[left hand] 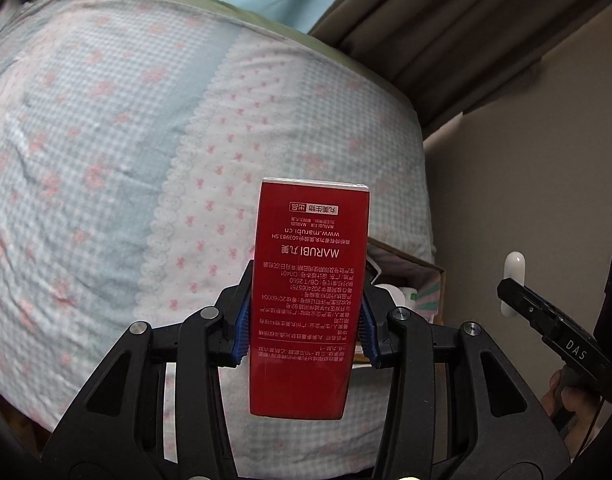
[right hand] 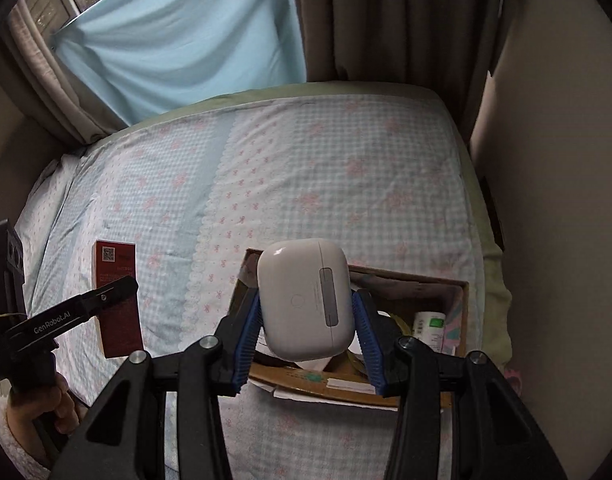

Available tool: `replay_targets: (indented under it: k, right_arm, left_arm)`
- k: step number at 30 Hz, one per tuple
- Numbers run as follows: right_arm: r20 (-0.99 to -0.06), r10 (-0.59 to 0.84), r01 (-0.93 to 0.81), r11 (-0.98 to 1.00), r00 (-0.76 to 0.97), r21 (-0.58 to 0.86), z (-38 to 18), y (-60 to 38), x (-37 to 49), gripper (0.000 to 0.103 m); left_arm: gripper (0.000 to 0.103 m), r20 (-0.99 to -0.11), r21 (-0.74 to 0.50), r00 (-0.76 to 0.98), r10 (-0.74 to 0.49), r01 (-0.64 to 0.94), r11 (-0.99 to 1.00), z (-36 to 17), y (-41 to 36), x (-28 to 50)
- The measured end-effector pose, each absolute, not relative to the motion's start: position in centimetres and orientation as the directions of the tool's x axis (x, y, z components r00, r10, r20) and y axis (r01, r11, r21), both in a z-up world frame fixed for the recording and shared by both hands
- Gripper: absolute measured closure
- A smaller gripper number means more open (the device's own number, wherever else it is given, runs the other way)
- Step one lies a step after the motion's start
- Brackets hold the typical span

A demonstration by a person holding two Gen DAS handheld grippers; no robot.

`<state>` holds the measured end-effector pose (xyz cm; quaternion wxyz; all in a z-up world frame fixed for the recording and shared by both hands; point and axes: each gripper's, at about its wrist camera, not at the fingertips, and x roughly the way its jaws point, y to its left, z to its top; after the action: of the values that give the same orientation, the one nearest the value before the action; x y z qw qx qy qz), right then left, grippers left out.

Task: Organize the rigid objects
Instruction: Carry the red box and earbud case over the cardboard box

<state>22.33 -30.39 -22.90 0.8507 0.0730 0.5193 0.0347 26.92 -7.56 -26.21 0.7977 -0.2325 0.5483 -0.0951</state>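
My left claw [left hand: 303, 322] is pinching a red carton [left hand: 308, 296] between its blue pads [left hand: 242, 330], low in the centre of the left wrist frame; the carton stands upright with its white print upside down, held above the bed [left hand: 105, 140]. In the right wrist frame the same carton [right hand: 117, 300] shows at lower left, with one finger of the left claw crossing it.

My right claw [right hand: 306, 330] is pinching a white earbud case [right hand: 306, 300], pads [right hand: 247, 336] pressed to both its sides, at lower centre of the right wrist frame. The case hangs over an open cardboard box [right hand: 464, 292] that sits on the bed [right hand: 346, 160] at lower right. Inside the box a white bottle with a green label [right hand: 430, 326] is visible; the other contents are hidden by the case
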Motion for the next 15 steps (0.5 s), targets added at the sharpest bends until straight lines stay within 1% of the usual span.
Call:
replay_targets:
  k: [7,15]
  right_arm:
    - [-0.890,0.097,0.134,0.976,0.445,0.174,-24.9,-36.3,20.6,0.061]
    - [-0.921,0.101,0.190,0.964,0.376,0.184,-29.8,-40.9,21.9,0.061]
  left_arm:
    - [0.064,-0.847,-0.469,0.304,-0.436,-0.040,0.882,-28.2,-13.3,28.1]
    - [0.064,-0.877,-0.444,0.208,-0.433,-0.009,0.896,-32.6,-18.4,29.8]
